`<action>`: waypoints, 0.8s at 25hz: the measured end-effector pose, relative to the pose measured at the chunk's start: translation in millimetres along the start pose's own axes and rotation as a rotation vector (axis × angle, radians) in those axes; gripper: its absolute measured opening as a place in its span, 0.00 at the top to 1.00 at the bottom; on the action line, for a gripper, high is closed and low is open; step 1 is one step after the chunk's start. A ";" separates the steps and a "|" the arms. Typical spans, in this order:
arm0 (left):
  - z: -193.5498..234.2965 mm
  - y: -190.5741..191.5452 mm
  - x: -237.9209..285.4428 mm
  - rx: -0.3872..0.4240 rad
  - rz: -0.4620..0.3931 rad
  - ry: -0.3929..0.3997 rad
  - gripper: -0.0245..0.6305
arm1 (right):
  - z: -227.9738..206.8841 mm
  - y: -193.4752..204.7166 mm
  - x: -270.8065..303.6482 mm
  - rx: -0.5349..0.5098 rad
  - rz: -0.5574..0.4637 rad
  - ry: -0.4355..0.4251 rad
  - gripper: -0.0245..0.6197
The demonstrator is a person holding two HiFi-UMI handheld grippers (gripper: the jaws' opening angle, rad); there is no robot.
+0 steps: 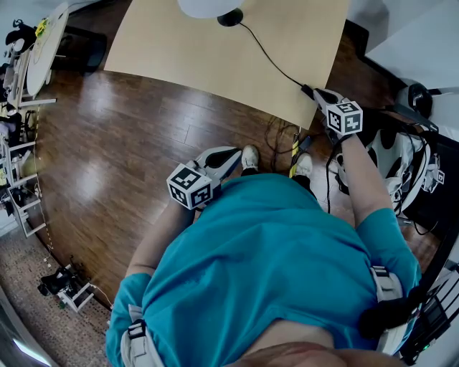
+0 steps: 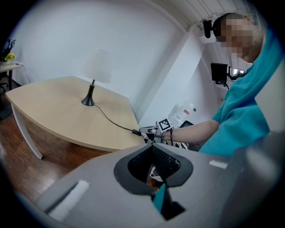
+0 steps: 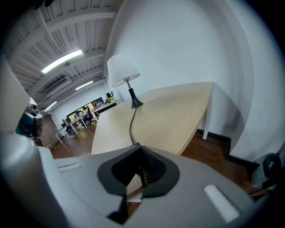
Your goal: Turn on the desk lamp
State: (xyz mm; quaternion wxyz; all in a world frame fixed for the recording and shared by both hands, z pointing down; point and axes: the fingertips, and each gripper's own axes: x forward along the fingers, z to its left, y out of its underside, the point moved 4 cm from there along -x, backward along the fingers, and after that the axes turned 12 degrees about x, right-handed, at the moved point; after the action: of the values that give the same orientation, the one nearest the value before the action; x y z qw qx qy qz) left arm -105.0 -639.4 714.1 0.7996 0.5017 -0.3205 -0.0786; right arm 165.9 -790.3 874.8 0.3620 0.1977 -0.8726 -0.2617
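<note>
Head view: the desk lamp stands on the pale worktop, far ahead of both tools. Its black cord runs straight to the tips of the right tool at the worktop's near corner. The left tool hangs low by the person's leg, well off the job.

Left gripper view: the left tool has its jaws pressed together on nothing. Ahead and off to one side, a small black block on the cord looks like the inline switch.

I'd call it hard plastic on a limp cord that will slide on the smooth top, so pinch across the block itself. The lamp has a white shade, a thin dark stem and a small round foot. It looks light and tippy, so best left untouched.

Right gripper view: the right tool's jaws are together, and the cord slips out of sight under their tips. I can't say it's nipped.
</note>
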 end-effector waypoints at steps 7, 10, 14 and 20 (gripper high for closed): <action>6.1 -0.4 4.1 -0.006 0.004 -0.002 0.96 | 0.7 -4.8 8.7 -0.008 -0.001 -0.021 0.96; 7.9 -1.8 5.2 -0.006 0.004 -0.002 0.96 | 4.7 -5.8 9.1 -0.009 -0.006 -0.055 0.96; 9.6 -1.8 5.2 -0.012 0.002 -0.005 0.96 | 8.2 -2.1 11.3 -0.039 0.014 -0.067 0.96; 9.6 -0.5 10.9 -0.020 0.006 -0.003 0.96 | -0.9 -0.7 10.1 -0.008 0.008 -0.084 0.96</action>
State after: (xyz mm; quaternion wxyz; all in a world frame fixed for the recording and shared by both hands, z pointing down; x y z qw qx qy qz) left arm -102.1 -651.7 721.2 0.8042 0.4927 -0.3226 -0.0799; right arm 160.1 -796.5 880.3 0.3269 0.1813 -0.8868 -0.2719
